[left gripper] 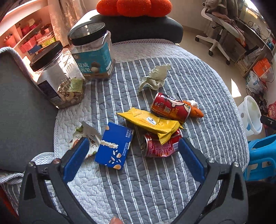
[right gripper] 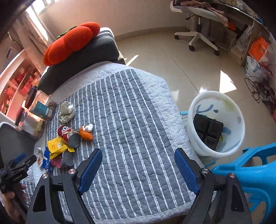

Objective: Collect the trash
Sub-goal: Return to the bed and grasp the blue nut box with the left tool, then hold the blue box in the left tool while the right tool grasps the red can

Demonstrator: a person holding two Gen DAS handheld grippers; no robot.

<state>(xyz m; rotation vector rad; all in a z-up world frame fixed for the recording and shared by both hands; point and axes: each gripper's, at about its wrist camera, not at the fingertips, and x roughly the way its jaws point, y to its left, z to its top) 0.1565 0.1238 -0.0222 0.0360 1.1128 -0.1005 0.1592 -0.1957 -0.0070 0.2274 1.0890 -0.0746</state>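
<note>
Trash lies on a grey striped quilt [left gripper: 155, 181]: a blue carton [left gripper: 114, 145], a crushed red can [left gripper: 160, 147] under a yellow wrapper [left gripper: 150, 122], a white-green torn packet [left gripper: 86, 136], a red cartoon can [left gripper: 169, 107] on its side, an orange-and-white scrap [left gripper: 195, 110] and crumpled pale paper [left gripper: 155, 77]. My left gripper [left gripper: 133, 143] is open above the carton and crushed can, holding nothing. My right gripper [right gripper: 138, 151] is open and empty over bare quilt [right gripper: 131, 120]. To its right a white bin [right gripper: 229, 110] on the floor holds a black tray [right gripper: 207, 131].
Two clear jars with black lids [left gripper: 93, 55] [left gripper: 57, 77] stand at the quilt's far left. A dark cushion [left gripper: 141, 27] carries an orange plush [left gripper: 134, 6]. A blue plastic stool [right gripper: 250, 172] is beside the bin. An office chair [right gripper: 198, 34] and clutter line the far wall.
</note>
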